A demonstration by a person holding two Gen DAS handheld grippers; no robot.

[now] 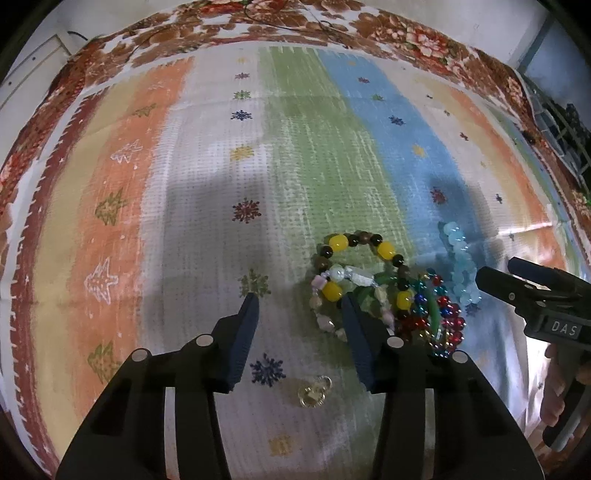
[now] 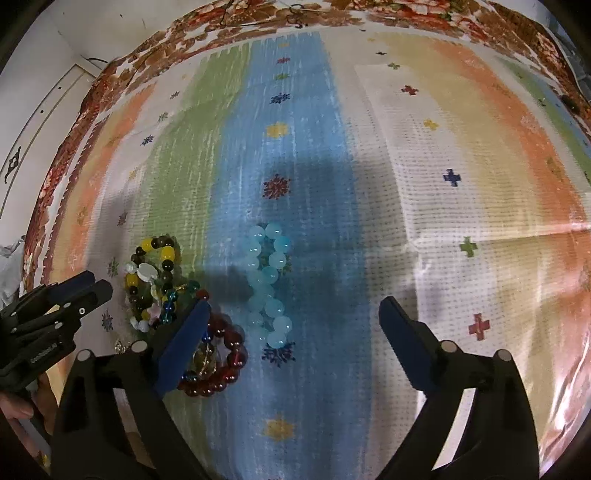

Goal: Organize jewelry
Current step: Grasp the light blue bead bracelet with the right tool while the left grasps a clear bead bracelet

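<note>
left gripper [image 1: 299, 325] wide open, empty | right gripper [image 2: 291, 325] wide open, empty | risk: tangled bead bracelets [image 1: 384, 288] lift together, dragging aqua bracelet [image 2: 267, 284]

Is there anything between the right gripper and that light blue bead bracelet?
Nothing visible blocks it. The right gripper has its jaws open, and the light blue bracelet lies on the mat between them. The dark red bracelet sits off to the left, under the left jaw.

Home, striped mat [image 1: 295, 147], floral bedspread [image 1: 406, 29]
</note>
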